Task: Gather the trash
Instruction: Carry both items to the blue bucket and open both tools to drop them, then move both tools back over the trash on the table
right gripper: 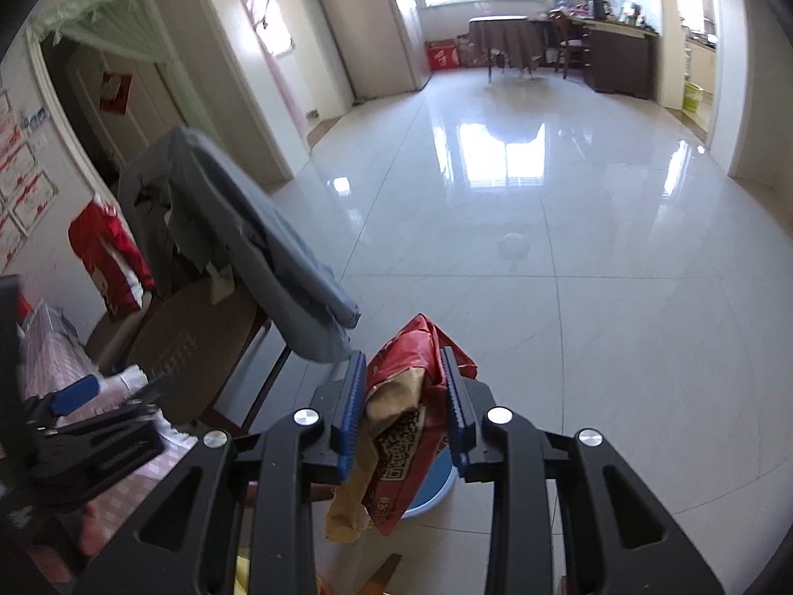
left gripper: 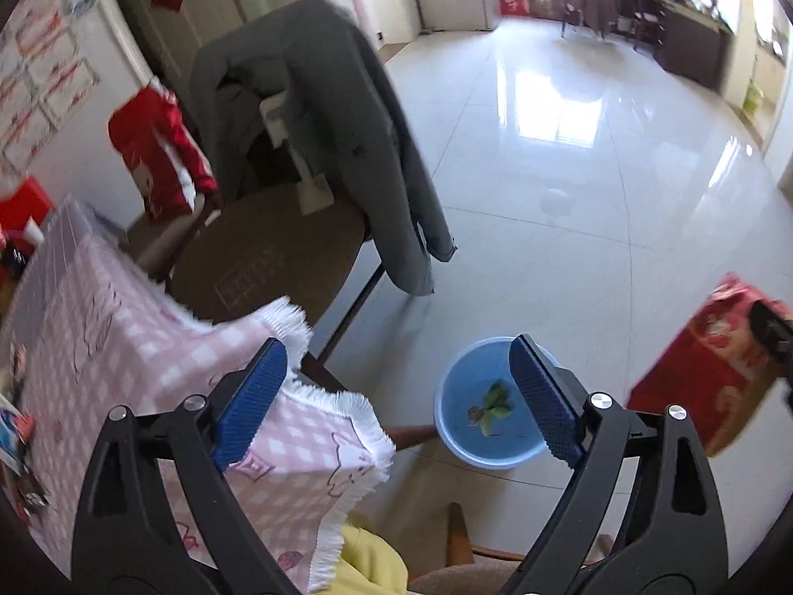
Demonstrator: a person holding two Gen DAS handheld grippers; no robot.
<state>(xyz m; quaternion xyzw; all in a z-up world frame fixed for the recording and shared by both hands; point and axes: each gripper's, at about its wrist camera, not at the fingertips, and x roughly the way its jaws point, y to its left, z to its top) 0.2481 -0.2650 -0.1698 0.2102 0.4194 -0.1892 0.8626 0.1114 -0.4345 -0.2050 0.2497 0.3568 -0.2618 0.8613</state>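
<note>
My right gripper holds a crumpled red wrapper, jaws narrowed onto it from both sides. The wrapper's long axis runs up and down between my fingers: its red top pokes up past the fingertips, and its lower end, with a printed square code and a torn brown flap, hangs down toward the floor. Under that hanging end shows part of the blue basin, which stands on the tiled floor.

My left gripper has its jaws wide apart with nothing between them. From this side the basin sits on the floor just past my right fingertip, and a few green leaf scraps lie on its bottom. The same wrapper shows at the right edge of the left view, above the floor and apart from the basin.

To the left of the basin, the corner of a table covered with a pink checked cloth hangs out, its white fringe touching my left finger in the picture. Beyond that corner stands a chair with a round brown seat and a gray coat draped over its back; the coat's hem dangles near the floor, beside the way to the basin. A red bag rests on another seat by the wall. Something yellow lies at the bottom edge, below the cloth.
</note>
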